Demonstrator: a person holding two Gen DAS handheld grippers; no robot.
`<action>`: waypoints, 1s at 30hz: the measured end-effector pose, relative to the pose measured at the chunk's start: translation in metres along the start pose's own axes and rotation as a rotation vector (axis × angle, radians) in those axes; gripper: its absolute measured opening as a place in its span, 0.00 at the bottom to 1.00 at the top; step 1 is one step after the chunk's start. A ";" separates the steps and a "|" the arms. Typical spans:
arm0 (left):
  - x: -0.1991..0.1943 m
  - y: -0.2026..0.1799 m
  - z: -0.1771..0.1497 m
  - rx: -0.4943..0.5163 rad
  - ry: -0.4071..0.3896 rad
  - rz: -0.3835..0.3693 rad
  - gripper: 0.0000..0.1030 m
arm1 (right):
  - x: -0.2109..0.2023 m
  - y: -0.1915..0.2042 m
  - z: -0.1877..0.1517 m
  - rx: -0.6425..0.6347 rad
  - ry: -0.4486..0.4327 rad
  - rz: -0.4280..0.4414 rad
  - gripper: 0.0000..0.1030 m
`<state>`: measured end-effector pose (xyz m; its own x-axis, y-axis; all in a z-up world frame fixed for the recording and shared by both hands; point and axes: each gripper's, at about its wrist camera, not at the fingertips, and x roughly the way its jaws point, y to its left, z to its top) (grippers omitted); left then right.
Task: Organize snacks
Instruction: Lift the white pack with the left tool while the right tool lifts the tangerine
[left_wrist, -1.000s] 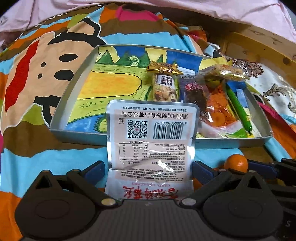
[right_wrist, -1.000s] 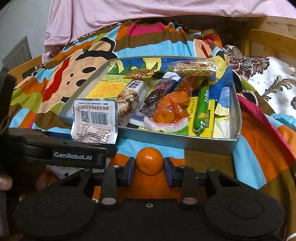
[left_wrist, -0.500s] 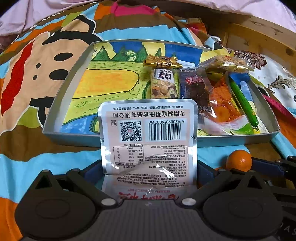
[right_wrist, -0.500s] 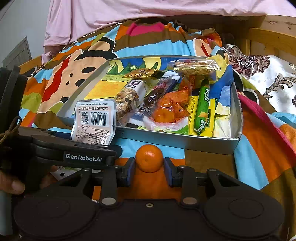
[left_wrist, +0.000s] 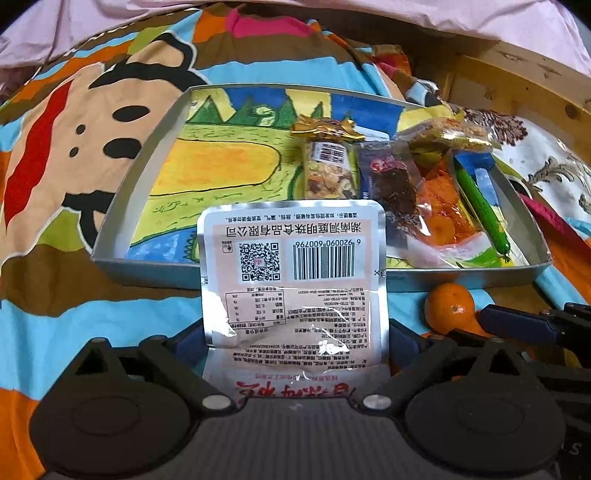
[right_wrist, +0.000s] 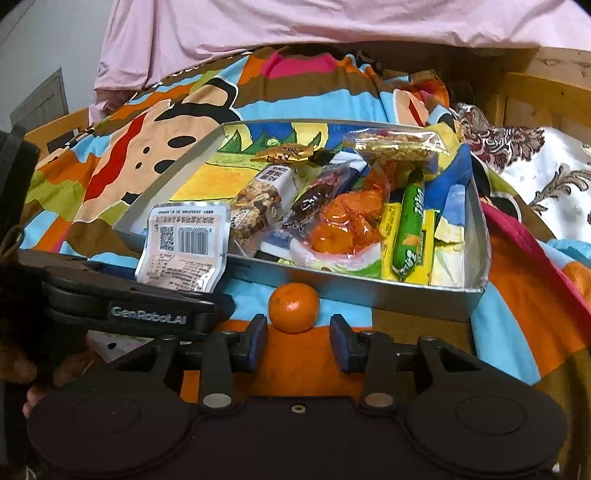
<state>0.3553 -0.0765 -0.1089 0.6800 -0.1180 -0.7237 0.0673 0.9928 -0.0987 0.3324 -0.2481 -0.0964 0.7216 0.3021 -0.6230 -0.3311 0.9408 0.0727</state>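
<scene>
Left gripper (left_wrist: 295, 332) clamps the silver packet (left_wrist: 293, 266), tray (left_wrist: 147, 264) just ahead; right gripper (right_wrist: 298, 338), just opening, frees the orange (right_wrist: 293, 307); next, bin the packet

The left gripper (left_wrist: 295, 341) points downward, its jaws wide but just closing a little, gripping a packet (left_wrist: 293, 273). The right gripper (right_wrist: 298, 338) points downward, jaws just parting off a tangerine (right_wrist: 293, 307).
</scene>
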 end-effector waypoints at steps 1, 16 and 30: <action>0.000 0.002 -0.001 -0.007 -0.002 -0.004 0.95 | 0.002 -0.001 0.001 0.005 -0.003 0.004 0.39; -0.006 0.016 -0.006 -0.048 -0.023 -0.009 0.95 | 0.013 0.001 0.000 -0.015 -0.026 0.046 0.35; -0.027 0.026 -0.016 -0.115 -0.077 -0.010 0.95 | -0.008 0.012 0.001 -0.085 -0.094 0.025 0.34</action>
<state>0.3268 -0.0476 -0.1027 0.7343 -0.1216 -0.6678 -0.0071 0.9824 -0.1867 0.3235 -0.2388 -0.0895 0.7651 0.3422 -0.5455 -0.3970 0.9176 0.0189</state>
